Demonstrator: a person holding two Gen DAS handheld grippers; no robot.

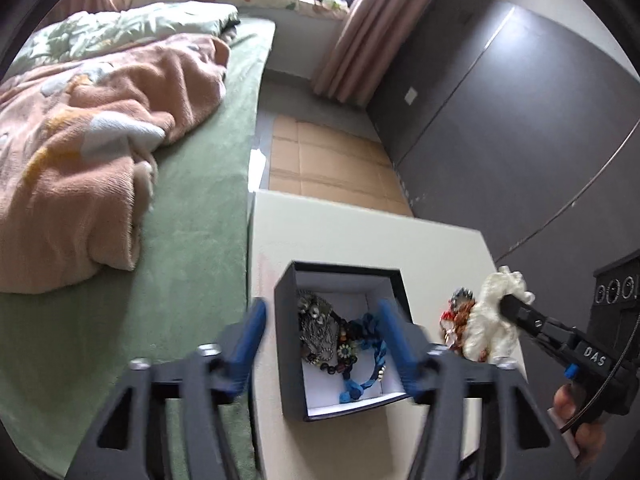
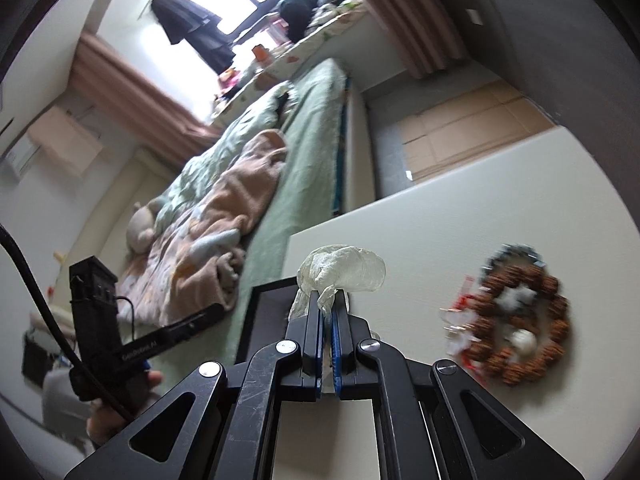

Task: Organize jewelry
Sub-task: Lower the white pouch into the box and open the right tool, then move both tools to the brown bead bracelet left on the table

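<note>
A black box (image 1: 285,332) with a white inside stands on the cream table (image 1: 360,236). In it lie a silver chain (image 1: 316,328), a dark beaded bracelet (image 1: 344,354) and a blue braided bracelet (image 1: 370,360). My left gripper (image 1: 322,318) is open and empty, its blue fingers astride the box. My right gripper (image 2: 327,304) is shut on a white scrunchie (image 2: 344,270), also in the left wrist view (image 1: 490,320), held above the table right of the box (image 2: 266,320). A brown beaded bracelet (image 2: 520,320) with other trinkets lies on the table to the right.
A bed with a green sheet (image 1: 192,248) and a peach blanket (image 1: 92,152) runs along the table's left edge. Cardboard (image 1: 328,160) covers the floor beyond the table. A dark wall (image 1: 520,120) stands at right. A black device (image 1: 616,292) sits at far right.
</note>
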